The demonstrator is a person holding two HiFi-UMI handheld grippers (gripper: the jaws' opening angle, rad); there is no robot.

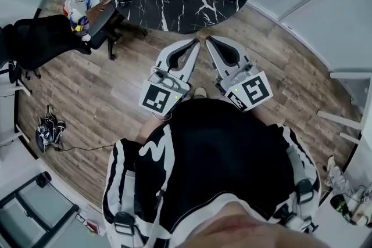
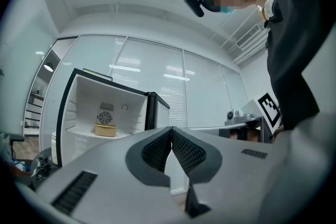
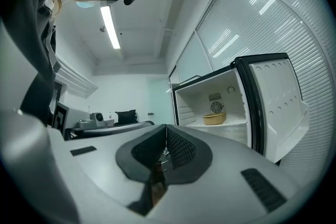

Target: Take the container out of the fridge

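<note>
Black-and-white square marker (image 1: 157, 97) atop left gripper (image 1: 195, 42)

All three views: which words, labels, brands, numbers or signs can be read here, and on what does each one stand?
No readable text in any view.
Left gripper and right gripper: only black-and-white square marker patterns, no letters.
Fridge and the container on its shelf: no label visible.
Clutter on the chair: any print is too small to read.
</note>
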